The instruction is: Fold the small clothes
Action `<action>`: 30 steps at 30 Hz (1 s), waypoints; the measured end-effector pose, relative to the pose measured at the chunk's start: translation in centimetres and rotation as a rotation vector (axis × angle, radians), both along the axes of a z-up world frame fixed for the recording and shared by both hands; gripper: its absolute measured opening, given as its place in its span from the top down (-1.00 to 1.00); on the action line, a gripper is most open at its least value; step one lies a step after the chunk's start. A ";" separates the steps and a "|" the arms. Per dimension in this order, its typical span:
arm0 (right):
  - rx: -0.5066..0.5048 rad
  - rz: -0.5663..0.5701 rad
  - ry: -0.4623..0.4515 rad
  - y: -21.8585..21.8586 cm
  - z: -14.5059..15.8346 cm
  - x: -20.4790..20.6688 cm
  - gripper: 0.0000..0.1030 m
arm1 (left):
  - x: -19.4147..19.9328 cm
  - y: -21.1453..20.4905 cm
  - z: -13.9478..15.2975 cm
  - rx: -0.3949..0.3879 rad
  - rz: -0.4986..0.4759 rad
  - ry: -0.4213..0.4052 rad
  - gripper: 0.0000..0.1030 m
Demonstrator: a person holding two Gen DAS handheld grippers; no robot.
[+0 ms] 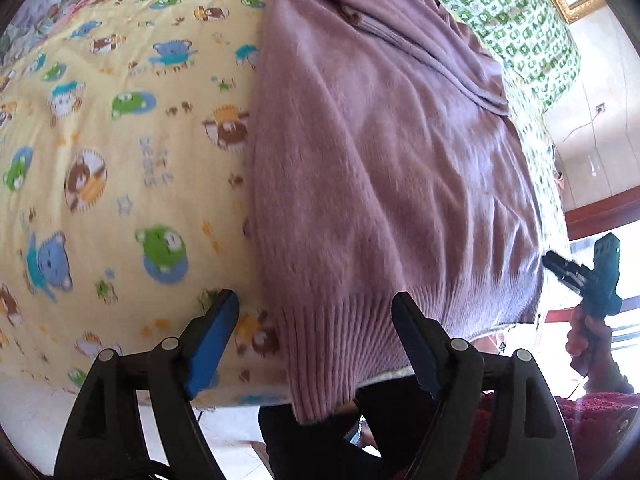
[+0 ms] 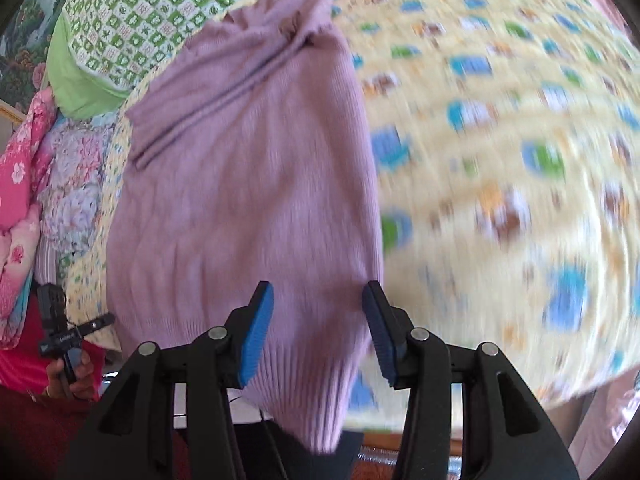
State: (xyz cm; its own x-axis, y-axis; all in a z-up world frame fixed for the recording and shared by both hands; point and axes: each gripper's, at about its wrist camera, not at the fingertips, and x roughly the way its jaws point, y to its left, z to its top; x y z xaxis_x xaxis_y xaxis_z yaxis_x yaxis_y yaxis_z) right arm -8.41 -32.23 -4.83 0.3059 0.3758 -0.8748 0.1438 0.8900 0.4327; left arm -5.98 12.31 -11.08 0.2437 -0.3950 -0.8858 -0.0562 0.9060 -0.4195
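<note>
Two grippers hover at the bed's near edge — left gripper (image 1: 316, 304) and right gripper (image 2: 318, 294), jaws apart, gripping nothing. A mauve sweater (image 1: 380, 160) lies lengthwise on the yellow cartoon-print sheet (image 1: 120, 140), its ribbed hem overhanging that edge. Farther off — a green checked pillow (image 2: 132, 16).

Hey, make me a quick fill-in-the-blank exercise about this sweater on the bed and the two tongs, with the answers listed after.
1. The knitted sweater lying on the bed is ____ in colour.
2. The bedsheet under it is yellow and printed with cartoon ____.
3. The pads on the left tongs and the right tongs are ____ in colour.
4. Both tongs stand ____, gripping nothing.

Missing words: purple; bears; blue; open
</note>
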 end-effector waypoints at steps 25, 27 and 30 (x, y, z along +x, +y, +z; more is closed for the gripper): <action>0.239 -0.037 -0.049 -1.1 -1.5 -7.5 0.88 | -3.5 -1.0 1.0 -0.102 -0.046 -0.088 0.83; 0.283 -0.043 -0.066 -0.9 -1.0 -7.0 0.88 | -3.3 -0.7 1.8 -0.134 -0.025 -0.108 0.84; 0.346 -0.034 -0.121 0.0 0.7 -5.8 0.88 | -2.5 -0.9 4.1 -0.161 -0.015 -0.166 0.84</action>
